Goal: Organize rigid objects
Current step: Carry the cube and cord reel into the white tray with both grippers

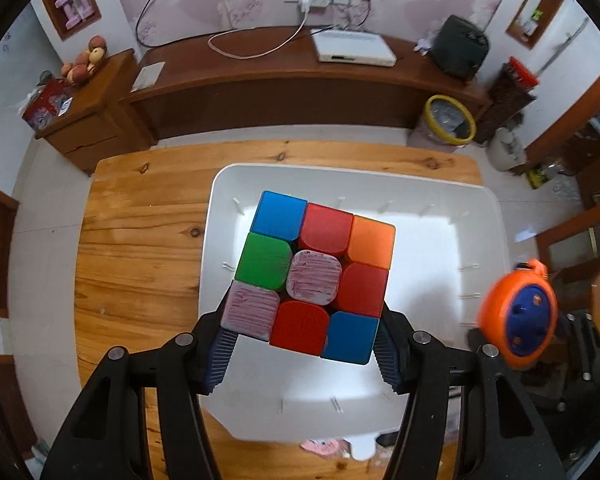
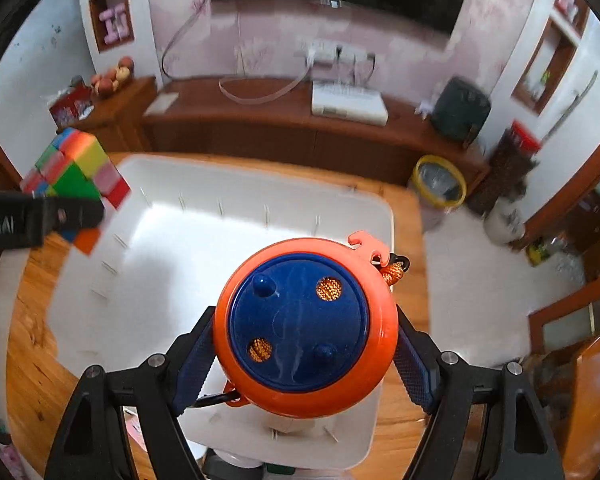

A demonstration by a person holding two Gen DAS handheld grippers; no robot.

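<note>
Both wrist views look steeply down, close over one shared white tray [image 1: 220,216] [image 2: 380,216].

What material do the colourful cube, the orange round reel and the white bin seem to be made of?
Cube: probably hard plastic, matte coloured tiles; two pale tiles look scuffed.
Reel: glossy moulded plastic, orange shell and blue face showing reflections; woven orange cord visible through its holes.
Bin: likely smooth white plastic, with soft sheen.

Both claws point steeply downward, the left claw [image 1: 304,344] with its fingers clamped on a colourful cube's sides, the right claw [image 2: 306,364] squeezing a round reel.
</note>
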